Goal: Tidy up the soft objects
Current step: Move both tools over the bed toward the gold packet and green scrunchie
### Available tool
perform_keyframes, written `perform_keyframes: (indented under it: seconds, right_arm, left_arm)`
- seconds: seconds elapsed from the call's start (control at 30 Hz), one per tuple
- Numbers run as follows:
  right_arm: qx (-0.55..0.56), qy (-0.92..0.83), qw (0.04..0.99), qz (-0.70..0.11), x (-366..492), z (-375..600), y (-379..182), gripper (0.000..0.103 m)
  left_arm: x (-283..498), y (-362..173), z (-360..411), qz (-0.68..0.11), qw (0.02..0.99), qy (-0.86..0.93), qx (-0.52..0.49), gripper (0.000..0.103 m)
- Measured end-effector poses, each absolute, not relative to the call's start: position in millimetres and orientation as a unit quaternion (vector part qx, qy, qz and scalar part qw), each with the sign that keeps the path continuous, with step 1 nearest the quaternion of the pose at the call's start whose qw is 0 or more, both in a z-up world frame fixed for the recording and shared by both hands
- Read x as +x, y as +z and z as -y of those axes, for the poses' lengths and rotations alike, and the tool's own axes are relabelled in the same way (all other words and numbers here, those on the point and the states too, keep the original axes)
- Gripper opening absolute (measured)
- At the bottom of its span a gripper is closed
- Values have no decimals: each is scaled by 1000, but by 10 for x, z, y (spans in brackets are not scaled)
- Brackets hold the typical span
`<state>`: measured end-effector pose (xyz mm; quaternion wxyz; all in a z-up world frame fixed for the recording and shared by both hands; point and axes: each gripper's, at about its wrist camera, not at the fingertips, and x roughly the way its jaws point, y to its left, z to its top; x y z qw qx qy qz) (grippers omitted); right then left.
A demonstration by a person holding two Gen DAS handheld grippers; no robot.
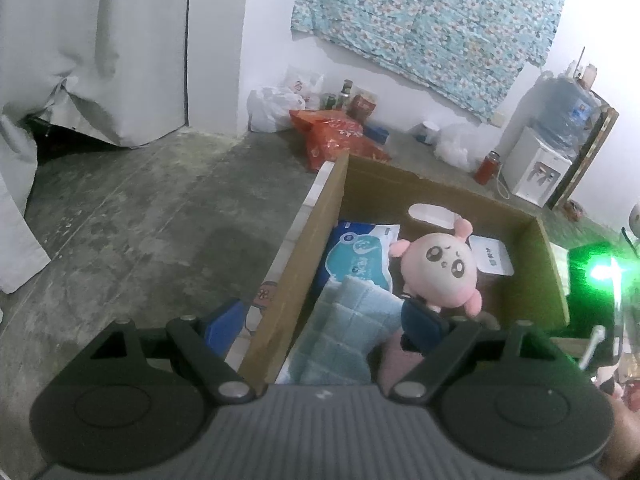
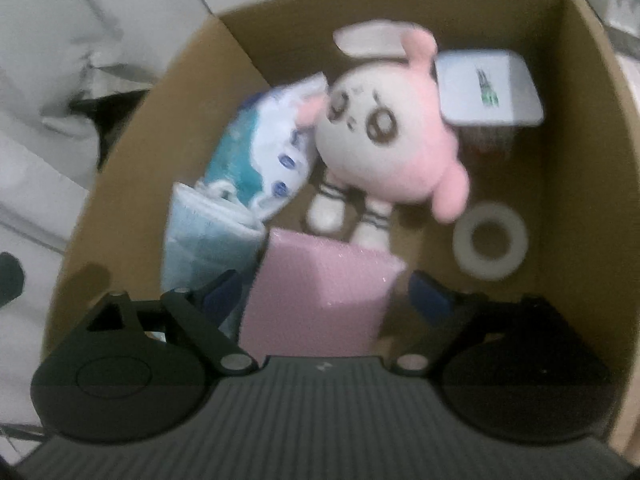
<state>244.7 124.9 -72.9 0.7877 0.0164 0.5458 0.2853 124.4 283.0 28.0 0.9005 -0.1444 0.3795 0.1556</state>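
The right hand-held gripper (image 2: 326, 298) hangs inside the cardboard box (image 2: 580, 168), its jaws spread wide on either side of a pink block (image 2: 320, 300); whether the blue pads touch the block cannot be told through the blur. Just left of the block stands a folded light-blue quilted cloth (image 2: 204, 240), with a blue-and-white soft pack (image 2: 264, 148) leaning behind it. A pink plush doll (image 2: 384, 140) stands behind the block, a white tape roll (image 2: 490, 240) lies to its right, and a white flat packet (image 2: 488, 88) rests at the back.

The left hand-held gripper (image 1: 324, 328) hovers over the box's near-left wall (image 1: 308, 248), jaws wide apart and holding nothing. Ahead of it the same cloth (image 1: 352, 332), pack (image 1: 356, 256) and doll (image 1: 440, 268) sit in the box. Beyond lie a concrete floor (image 1: 140, 220), a red bag (image 1: 336, 136) and a water dispenser (image 1: 540, 168).
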Motion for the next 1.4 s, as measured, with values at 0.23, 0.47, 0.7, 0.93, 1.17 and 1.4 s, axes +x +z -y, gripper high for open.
perform_keyframes:
  seconds: [0.23,0.47,0.7,0.93,1.17,1.4]
  right_arm:
    - [97,356,803,-469,2150,-672,-162,92]
    - [125,382,843,-357,1337,543,430,102]
    - [65,248,906,-336,788,1809,500,102]
    - [-10,85,941,-328,450,2699,375,102]
    - [-24,54,961,-269,412,3243,526,102]
    - [31,94,962,-255,616,3660,430,102]
  left_arm:
    - [974,538,-2645,-346,914,154,-148,96]
    - [681,750,-2042,-321,935,94,-117,98]
    - [574,811,-1169,-315,948,24,-49,98]
    - [567,785,-280,-326,944,-45,10,99]
    - [739,964,415,-322,941,-105,4,103]
    - [1550,888,1191,-380,907,-178,-42,103]
